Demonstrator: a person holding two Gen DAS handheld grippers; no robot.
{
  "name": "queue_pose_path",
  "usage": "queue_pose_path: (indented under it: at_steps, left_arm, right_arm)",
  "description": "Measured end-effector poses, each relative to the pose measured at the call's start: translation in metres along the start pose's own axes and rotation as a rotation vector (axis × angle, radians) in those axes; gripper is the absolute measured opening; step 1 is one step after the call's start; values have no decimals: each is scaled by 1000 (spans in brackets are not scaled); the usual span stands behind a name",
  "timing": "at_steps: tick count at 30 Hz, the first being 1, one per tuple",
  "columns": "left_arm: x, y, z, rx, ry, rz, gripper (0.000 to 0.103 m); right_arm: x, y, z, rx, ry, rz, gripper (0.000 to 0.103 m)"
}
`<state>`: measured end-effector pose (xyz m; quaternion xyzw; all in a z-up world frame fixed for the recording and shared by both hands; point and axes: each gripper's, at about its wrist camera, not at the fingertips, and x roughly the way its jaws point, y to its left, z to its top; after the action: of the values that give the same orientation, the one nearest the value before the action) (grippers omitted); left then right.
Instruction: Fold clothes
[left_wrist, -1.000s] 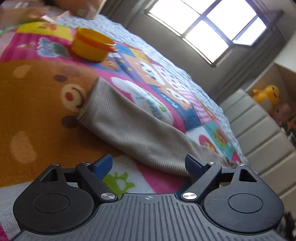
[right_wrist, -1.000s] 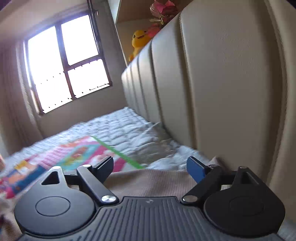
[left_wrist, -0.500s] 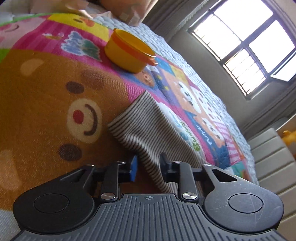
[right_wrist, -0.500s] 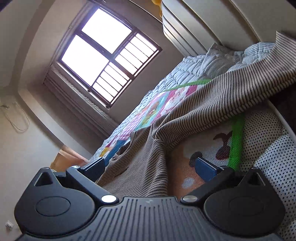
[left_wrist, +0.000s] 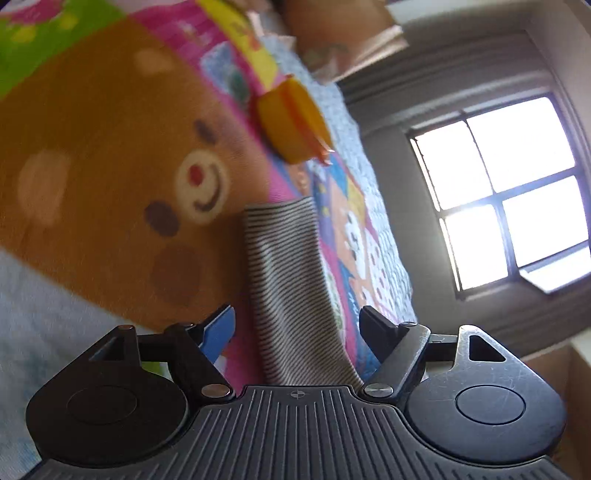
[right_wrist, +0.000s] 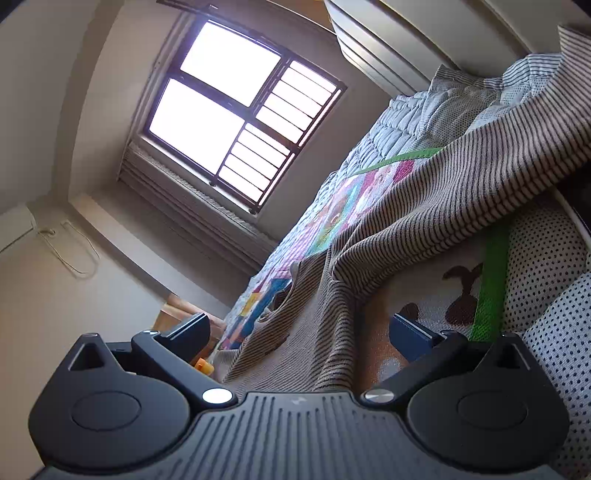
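Observation:
A beige, dark-striped knit garment lies on a colourful cartoon bed mat. In the left wrist view its sleeve (left_wrist: 284, 266) runs from between the fingers toward the cuff near the bear print. My left gripper (left_wrist: 297, 325) is open, its fingers on either side of the sleeve. In the right wrist view the garment's body (right_wrist: 332, 317) and other sleeve (right_wrist: 461, 192) lie rumpled across the mat (right_wrist: 332, 218). My right gripper (right_wrist: 308, 330) is open over the garment's body, holding nothing.
A yellow-orange plastic bowl (left_wrist: 291, 125) sits on the mat (left_wrist: 92, 147) beyond the cuff. A padded headboard (right_wrist: 388, 44) and dotted bedding (right_wrist: 546, 295) lie at the right. A bright window (right_wrist: 236, 110) is in the far wall. A cardboard box (left_wrist: 347, 33) stands past the bed.
My left gripper, nearly shut around the sleeve half a second ago, has opened and rolled; the sleeve lies between its fingers. My right gripper stayed open over the garment and shifted slightly.

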<state>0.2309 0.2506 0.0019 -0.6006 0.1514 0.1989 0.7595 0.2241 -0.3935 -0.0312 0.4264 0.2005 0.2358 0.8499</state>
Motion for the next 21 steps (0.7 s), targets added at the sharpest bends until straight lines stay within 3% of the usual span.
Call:
queue_pose_path:
  at_steps: [2,3,6,9,11,12,16,21]
  left_arm:
    - [14,-5,-2,52,-52,8,87]
    - [22,-9,-2,86,-79,10,94]
    - [52,-37,-5,385,-148,87,96]
    - [68,-46,-11,524,-197,236,50]
    - [64,-44,-8,511,-197,236,27]
    - [60,-44,-6,506,-193,244,10]
    - [31,-62,-7,534,-217,240,9]
    - [-15,-142,-32,646,-198,49,8]
  right_arm:
    - [0,2,-1,-10,3,-8,103]
    - [-1,2,-2,-8,2,-6,103]
    - [-4,3,-4,-9,3,-7,103]
    - [-4,0,-2,4,1,8,103]
    - [-4,-3,0,19,-2,22,103]
    - [-4,-4,0,26,-3,28,103]
    - [-5,-3,0,26,-3,29,103]
    - [-4,1,-1,4,0,9,103]
